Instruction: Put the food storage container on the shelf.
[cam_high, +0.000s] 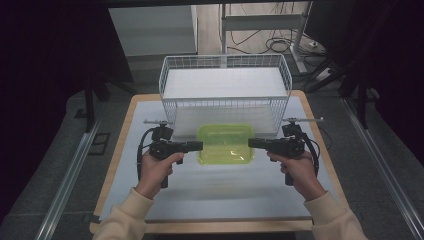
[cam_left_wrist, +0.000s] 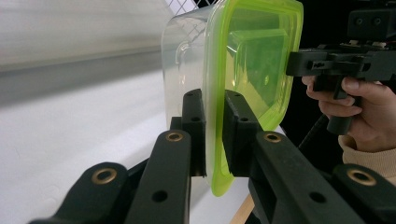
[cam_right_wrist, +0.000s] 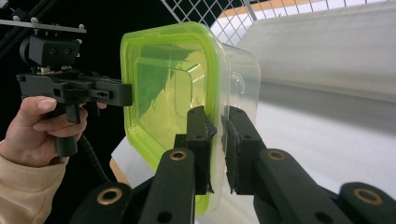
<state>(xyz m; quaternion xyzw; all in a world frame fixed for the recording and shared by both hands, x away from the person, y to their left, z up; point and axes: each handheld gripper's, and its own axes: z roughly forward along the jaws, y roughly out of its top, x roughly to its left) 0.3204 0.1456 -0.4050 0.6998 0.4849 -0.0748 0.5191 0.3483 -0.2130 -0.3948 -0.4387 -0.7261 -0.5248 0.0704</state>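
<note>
Two hands in cream sleeves reach forward from the near edge, each gripping a black pistol-style claw held level and pointing inward. The left gripper (cam_high: 196, 146) has its jaws pinched onto the left rim of a clear container with a lime-green lid (cam_high: 225, 143); its own view shows both pads pressed against the lid's edge (cam_left_wrist: 216, 140). The right gripper (cam_high: 254, 143) clamps the opposite rim the same way (cam_right_wrist: 217, 149). The container hangs between the two claws, lid up and level, above the tabletop.

Just beyond the claws stands a white wire basket (cam_high: 225, 103) lined with a white sheet. Beneath them lies a pale grey mat (cam_high: 225, 195) on a wooden table (cam_high: 116, 165). Farther off are dark curtains, a metal desk frame (cam_high: 265, 22) and loose cables (cam_high: 280, 46) on the floor. No readable writing appears.
</note>
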